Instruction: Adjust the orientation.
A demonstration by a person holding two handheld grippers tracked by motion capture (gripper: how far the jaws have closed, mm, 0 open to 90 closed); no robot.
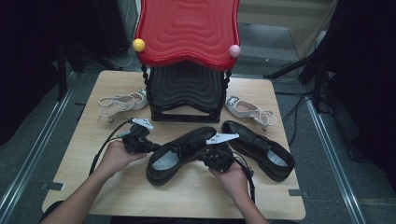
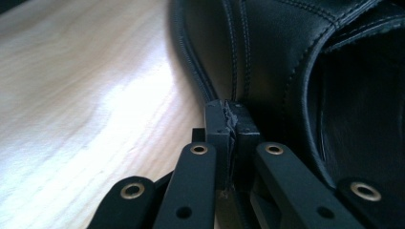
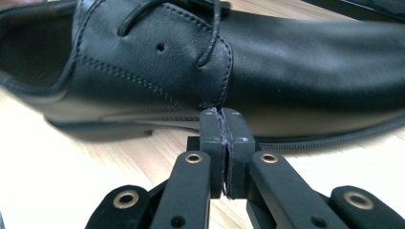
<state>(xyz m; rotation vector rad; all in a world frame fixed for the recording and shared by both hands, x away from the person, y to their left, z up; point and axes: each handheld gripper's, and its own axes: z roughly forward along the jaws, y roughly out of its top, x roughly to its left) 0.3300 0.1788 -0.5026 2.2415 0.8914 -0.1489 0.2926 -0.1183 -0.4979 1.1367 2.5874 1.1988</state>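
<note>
A black leather lace-up shoe (image 1: 180,151) lies on the wooden table (image 1: 116,186), toe toward the rack. My left gripper (image 1: 152,147) is shut with nothing between its jaws, its tips against the shoe's left side (image 2: 248,57) near the heel opening. On the other side, my right gripper (image 1: 208,156) is shut and empty too, and its tips touch the shoe (image 3: 267,71) below the laces. A second black shoe (image 1: 259,149) lies to the right of the first.
A black rack (image 1: 187,91) with a red wavy top (image 1: 187,30) stands at the table's back centre. A white strappy sandal (image 1: 122,102) lies left of the rack. Another white sandal (image 1: 250,111) lies to its right. Bare wood runs along the front edge.
</note>
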